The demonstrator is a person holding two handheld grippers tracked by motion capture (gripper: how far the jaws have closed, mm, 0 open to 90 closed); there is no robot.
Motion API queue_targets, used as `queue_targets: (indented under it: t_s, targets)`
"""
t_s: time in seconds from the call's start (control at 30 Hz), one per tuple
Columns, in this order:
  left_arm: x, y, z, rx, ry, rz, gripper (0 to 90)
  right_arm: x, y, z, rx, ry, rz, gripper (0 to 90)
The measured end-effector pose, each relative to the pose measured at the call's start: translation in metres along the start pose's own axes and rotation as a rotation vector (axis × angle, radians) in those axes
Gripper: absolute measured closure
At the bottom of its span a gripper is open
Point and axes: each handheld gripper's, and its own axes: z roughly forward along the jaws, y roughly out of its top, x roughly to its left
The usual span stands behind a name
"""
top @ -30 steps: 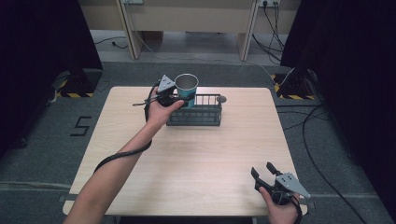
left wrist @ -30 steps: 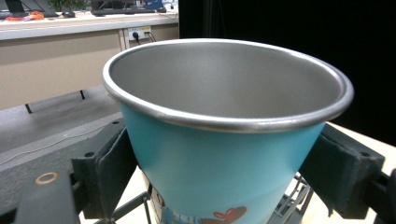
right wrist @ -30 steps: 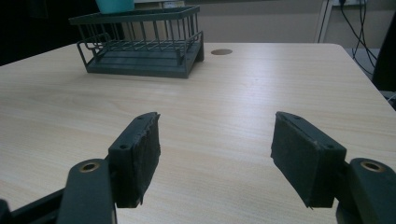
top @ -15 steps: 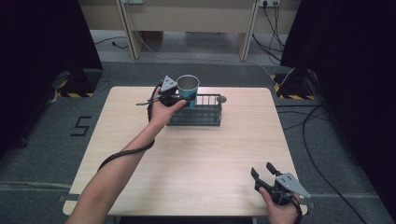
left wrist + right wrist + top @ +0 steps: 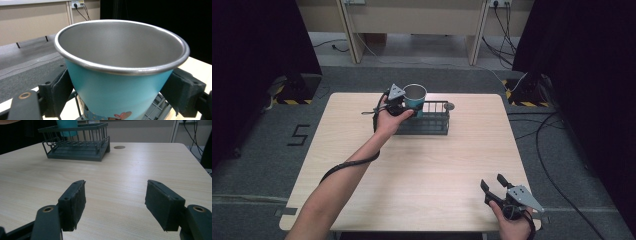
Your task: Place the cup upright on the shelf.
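Observation:
A teal metal cup point(image 5: 414, 95) with a steel rim and inside hangs over the left end of a dark wire basket point(image 5: 424, 122) at the table's far middle. My left gripper point(image 5: 404, 107) is shut on the cup; in the left gripper view the cup point(image 5: 120, 82) sits between both black pads, with the basket's grid below it. Near the front right corner my right gripper point(image 5: 493, 184) is open and holds nothing. In the right gripper view its fingers point(image 5: 73, 203) stand wide apart just above the wood, facing the basket point(image 5: 77, 143) and the cup point(image 5: 67, 126).
The light wooden table point(image 5: 422, 165) has a round cable hole point(image 5: 449, 106) right of the basket. A black cable trails along the left forearm. Cables lie on the grey floor to the right, and yellow-black striped stands flank the table's far corners.
The left gripper and the cup have shifted very slightly over the basket's left end. The right gripper has stayed where it was, open.

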Motion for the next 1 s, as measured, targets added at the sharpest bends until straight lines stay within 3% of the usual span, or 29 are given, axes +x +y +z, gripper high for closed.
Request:
queue_targets:
  t_s: [1.0]
  targets:
    - [-0.001,-0.015,0.008,0.046,0.006,-0.024,15.4,0.000,-0.001,0.000,0.005,0.003,-0.001,33.2]
